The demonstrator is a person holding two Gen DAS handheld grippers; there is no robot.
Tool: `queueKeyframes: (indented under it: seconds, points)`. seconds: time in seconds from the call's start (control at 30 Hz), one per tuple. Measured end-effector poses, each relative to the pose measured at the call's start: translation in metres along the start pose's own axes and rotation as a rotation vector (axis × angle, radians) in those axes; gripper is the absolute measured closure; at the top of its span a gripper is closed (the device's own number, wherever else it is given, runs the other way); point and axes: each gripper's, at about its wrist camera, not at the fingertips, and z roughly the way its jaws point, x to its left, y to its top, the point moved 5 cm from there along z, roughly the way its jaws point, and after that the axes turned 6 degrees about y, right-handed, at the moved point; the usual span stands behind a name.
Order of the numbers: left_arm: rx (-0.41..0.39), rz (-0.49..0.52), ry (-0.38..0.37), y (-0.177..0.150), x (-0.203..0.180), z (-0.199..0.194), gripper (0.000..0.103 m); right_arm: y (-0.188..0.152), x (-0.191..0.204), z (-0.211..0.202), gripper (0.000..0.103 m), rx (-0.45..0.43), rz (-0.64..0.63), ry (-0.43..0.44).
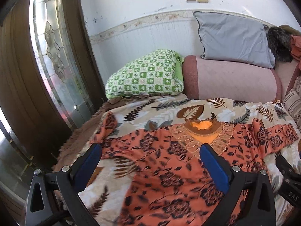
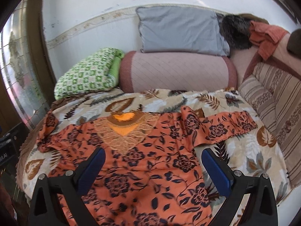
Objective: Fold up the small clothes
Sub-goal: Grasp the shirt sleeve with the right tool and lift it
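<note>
I am holding my left gripper (image 1: 150,162) wide and empty above the tunic (image 1: 169,160), which is lying face up, unfolded, across the blanket (image 1: 169,107). Its left sleeve (image 1: 108,130) is bunching; its right sleeve (image 2: 225,126) is lying spread. My right gripper (image 2: 153,166) is hovering wide, empty too. No fold looks made yet.

Bolster (image 2: 176,71), green pillow (image 1: 144,73) block far edge; striped cushion (image 2: 278,109) walls right.
</note>
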Motion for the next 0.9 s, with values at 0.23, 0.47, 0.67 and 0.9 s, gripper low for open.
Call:
queueKeyframes:
  seconds: [0.23,0.47,0.67,0.9]
  points:
    - [0.114,-0.091,-0.149,-0.005,-0.058,0.096,0.000,-0.007,-0.122,0.048,0.000,-0.001,0.120,-0.105]
    - [0.240,-0.146,-0.234,-0.045,-0.095,0.184,0.000,-0.014,-0.335,0.083,0.000,-0.013,0.552,-0.127]
    - [0.329,-0.125,-0.211,-0.070,-0.103,0.223,0.000,-0.026,-0.429,0.142,0.021,-0.086,0.992,0.082]
    - [0.281,-0.068,-0.157,-0.062,-0.102,0.229,0.000,-0.035,-0.477,0.213,0.067,-0.128,1.207,0.074]
